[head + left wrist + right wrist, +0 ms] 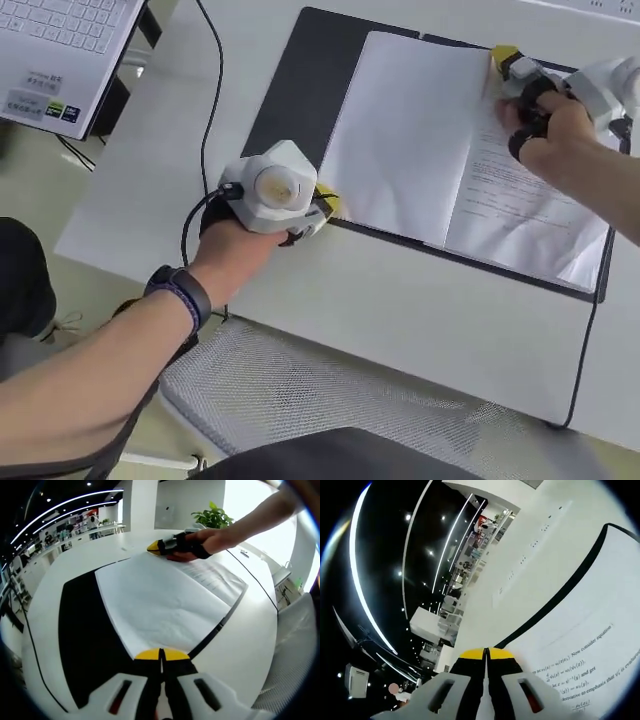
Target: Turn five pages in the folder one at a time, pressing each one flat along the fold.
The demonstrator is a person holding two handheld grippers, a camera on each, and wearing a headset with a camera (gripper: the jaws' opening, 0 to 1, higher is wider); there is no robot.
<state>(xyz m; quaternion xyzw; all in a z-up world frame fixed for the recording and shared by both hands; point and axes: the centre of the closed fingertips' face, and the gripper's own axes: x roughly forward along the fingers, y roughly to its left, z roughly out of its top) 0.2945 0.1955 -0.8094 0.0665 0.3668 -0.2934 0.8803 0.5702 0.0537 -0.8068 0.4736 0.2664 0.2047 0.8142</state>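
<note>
Bracketing the folder (290,100), left gripper (328,203) and right gripper (503,58) show closed fingers (148,655), laptop (60,50) well apart.

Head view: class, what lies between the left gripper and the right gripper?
A blank white page of the folder fills the stretch from the left gripper to the right gripper, seen in the head view.

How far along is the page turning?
Done: the folder lies open with a turned page blank side up. In hand: the right gripper, shut, sits at the top of the fold; the left gripper, shut, is at that page's near corner. Left: how many of five remain can't be told.
</note>
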